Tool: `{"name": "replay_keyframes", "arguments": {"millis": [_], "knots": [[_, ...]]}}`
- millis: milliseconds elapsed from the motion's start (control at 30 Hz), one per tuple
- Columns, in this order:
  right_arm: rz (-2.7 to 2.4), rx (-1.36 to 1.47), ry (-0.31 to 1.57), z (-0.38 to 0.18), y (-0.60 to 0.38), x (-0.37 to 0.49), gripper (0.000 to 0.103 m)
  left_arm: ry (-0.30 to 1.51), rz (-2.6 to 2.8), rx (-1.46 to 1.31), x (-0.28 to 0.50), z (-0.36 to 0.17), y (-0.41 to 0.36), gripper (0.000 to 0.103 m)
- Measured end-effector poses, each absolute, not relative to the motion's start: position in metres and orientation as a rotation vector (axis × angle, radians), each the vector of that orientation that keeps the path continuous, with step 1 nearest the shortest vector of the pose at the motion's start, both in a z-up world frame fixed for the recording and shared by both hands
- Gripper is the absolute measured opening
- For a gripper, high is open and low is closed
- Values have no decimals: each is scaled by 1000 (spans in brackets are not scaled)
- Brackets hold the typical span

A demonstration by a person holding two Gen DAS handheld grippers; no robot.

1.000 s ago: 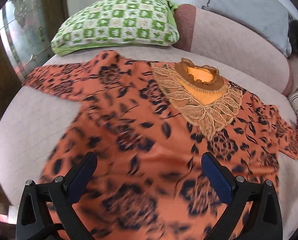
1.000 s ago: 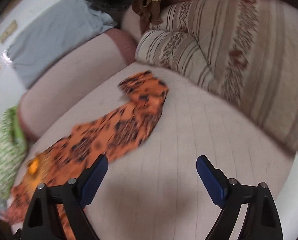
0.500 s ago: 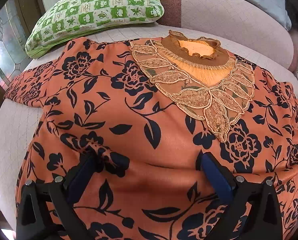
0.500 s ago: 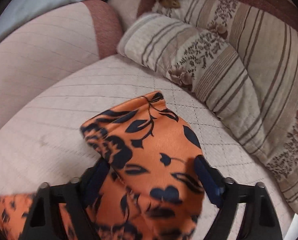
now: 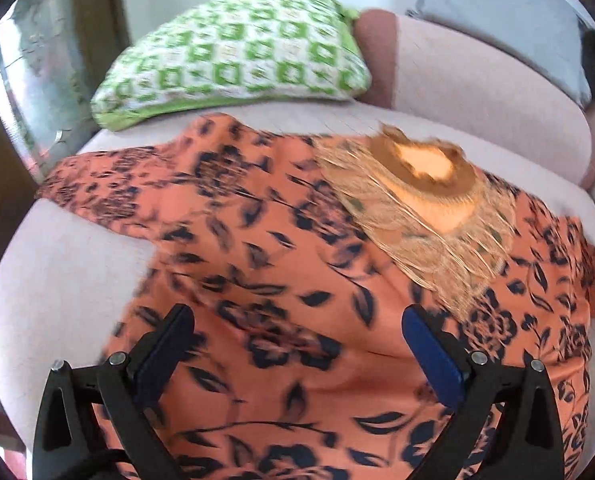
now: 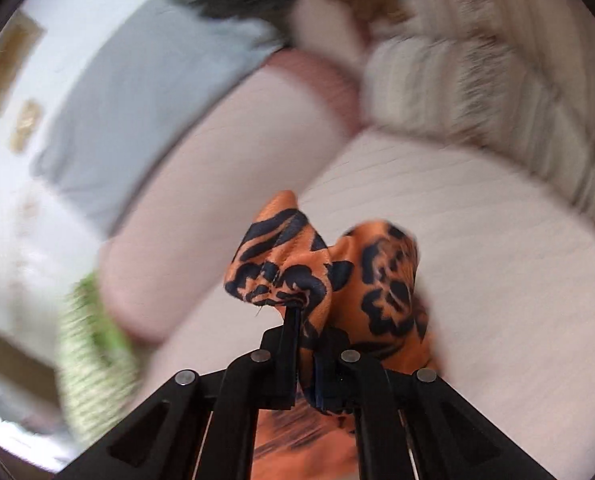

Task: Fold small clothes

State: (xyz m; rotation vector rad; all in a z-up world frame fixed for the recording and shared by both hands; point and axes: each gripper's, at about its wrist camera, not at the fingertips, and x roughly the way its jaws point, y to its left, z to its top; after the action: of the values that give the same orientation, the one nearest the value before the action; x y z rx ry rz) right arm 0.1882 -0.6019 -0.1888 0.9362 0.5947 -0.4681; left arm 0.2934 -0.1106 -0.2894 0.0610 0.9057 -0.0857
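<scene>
An orange top with a black flower print (image 5: 281, 264) lies spread flat on a pale pink sofa seat (image 5: 57, 280), its gold lace collar (image 5: 425, 184) towards the backrest. My left gripper (image 5: 297, 344) hovers open just above the top's lower body, nothing between its blue pads. In the right wrist view my right gripper (image 6: 307, 344) is shut on the top's sleeve (image 6: 321, 272), which bunches up out of the jaws, lifted off the seat.
A green and white checked pillow (image 5: 237, 52) rests at the back left. A grey cushion (image 6: 137, 104) leans on the backrest, and a striped beige cushion (image 6: 497, 92) lies at the right end. A glass pane (image 5: 37, 80) stands to the left of the sofa.
My right gripper came down over the sleeve end, shut on it and raised it. My left gripper dipped close to the top, then drew back a little; it stays open.
</scene>
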Motion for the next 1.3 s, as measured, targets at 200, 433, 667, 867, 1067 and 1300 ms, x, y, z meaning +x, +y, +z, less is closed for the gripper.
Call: {"name": "replay_keyframes", "arguments": {"millis": [200, 433, 667, 867, 1067, 1300], "knots": [[-142, 951, 652, -162, -455, 257, 6, 846, 30, 10, 301, -273, -56, 103], [88, 1068, 713, -198, -287, 347, 8, 810, 171, -44, 318, -266, 7, 103], [183, 1077, 923, -255, -175, 385, 86, 847, 274, -121, 334, -268, 56, 103], [124, 860, 883, -237, -186, 352, 85, 902, 352, -196, 341, -274, 87, 103], [-106, 711, 967, -265, -261, 331, 76, 947, 406, -310, 345, -285, 113, 103], [-111, 765, 926, -273, -296, 285, 44, 958, 426, -411, 365, -292, 152, 103]]}}
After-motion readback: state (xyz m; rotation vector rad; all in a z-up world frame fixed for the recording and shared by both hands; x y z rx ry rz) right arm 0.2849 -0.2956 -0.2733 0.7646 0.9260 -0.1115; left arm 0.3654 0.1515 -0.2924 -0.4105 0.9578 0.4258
